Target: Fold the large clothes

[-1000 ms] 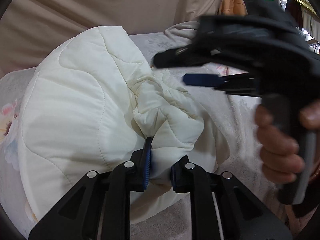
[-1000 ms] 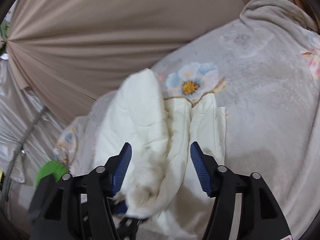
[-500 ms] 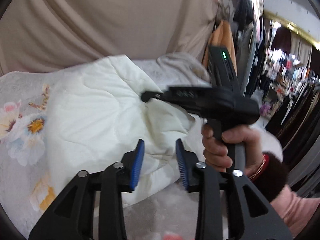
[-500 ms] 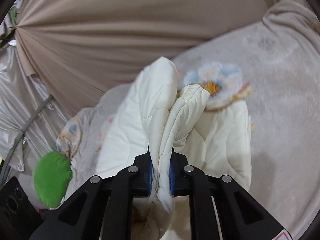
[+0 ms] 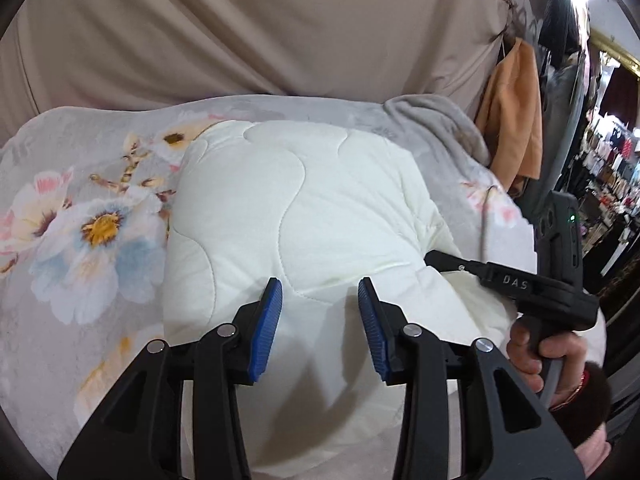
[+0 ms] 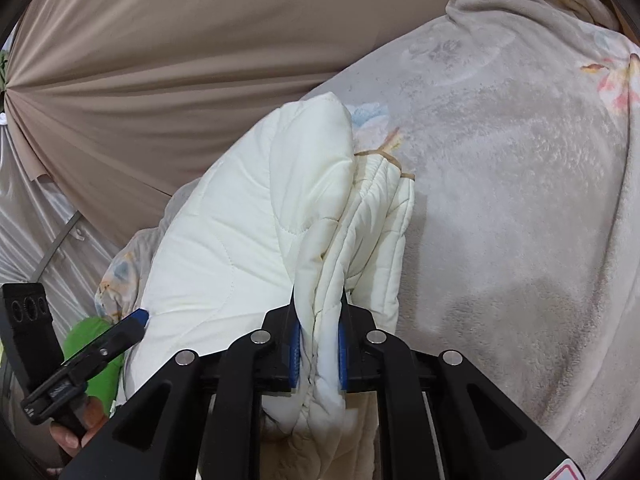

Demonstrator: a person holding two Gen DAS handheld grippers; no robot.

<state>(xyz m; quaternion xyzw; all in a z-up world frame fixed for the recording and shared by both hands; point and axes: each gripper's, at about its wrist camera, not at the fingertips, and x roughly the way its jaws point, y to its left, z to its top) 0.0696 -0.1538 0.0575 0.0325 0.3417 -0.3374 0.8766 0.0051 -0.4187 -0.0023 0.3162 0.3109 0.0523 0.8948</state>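
A cream quilted garment [image 5: 300, 208] lies folded into a puffy bundle on the grey floral blanket [image 5: 92, 220]. My left gripper [image 5: 319, 286] hovers over its near edge; its jaws are opening, and the blue pads [image 5: 268, 320] touch no cloth. In the right wrist view my right gripper [image 6: 319, 308] is shut on a bunched, layered edge of the garment [image 6: 248, 220], which rises between the pads. From the left wrist view that right gripper [image 5: 430, 259] comes in from the right, held by a hand [image 5: 532, 352]. The left gripper's blue tip [image 6: 138, 315] shows at lower left.
A beige curtain [image 5: 240, 20] hangs behind the bed. An orange garment [image 5: 512, 120] and racks of clothes stand at the right. A green cushion [image 6: 90, 344] lies at the bed's left edge. The blanket [image 6: 500, 200] spreads to the right of the bundle.
My left gripper let go of the fold it pinched and drew back, jaws parted. My right gripper went from wide open to shut on the garment's bunched edge, and the bundle settled flatter.
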